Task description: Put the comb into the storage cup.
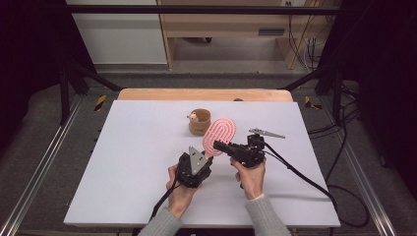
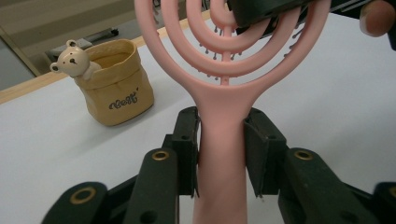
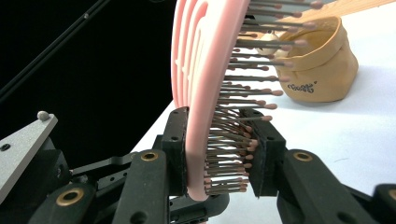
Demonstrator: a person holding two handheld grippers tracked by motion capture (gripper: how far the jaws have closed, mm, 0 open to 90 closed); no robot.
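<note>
The left gripper [image 2: 222,154] pinches the handle of a pink hairbrush [image 2: 223,107] between its 2 black jaws; in the left gripper view both pads press flat on the handle's sides just below the point where it widens into the head. The right gripper [image 3: 219,154] clamps the brush head at its edge: in the right gripper view 1 jaw lies on the smooth pink back and the other presses on the tips of the bristles [image 3: 243,116], with the head standing on edge between them.

In the high view the 2 grippers meet near the middle of the white table [image 1: 128,162], a little toward the person. The left gripper [image 1: 201,156] comes in from below with its grey three-cornered plate on top, and the right gripper [image 1: 220,145] reaches in from the right, each in 1 hand. The hairbrush [image 1: 220,132] is held off the table between them, its oval head of concentric pink loops pointing away from the person.

Just beyond the brush head stands a small tan pouch-shaped holder [image 1: 199,123] with a little bear figure [image 1: 193,117] on its rim. Black cables trail from both grippers across the table toward the person's edge and off to the right.
</note>
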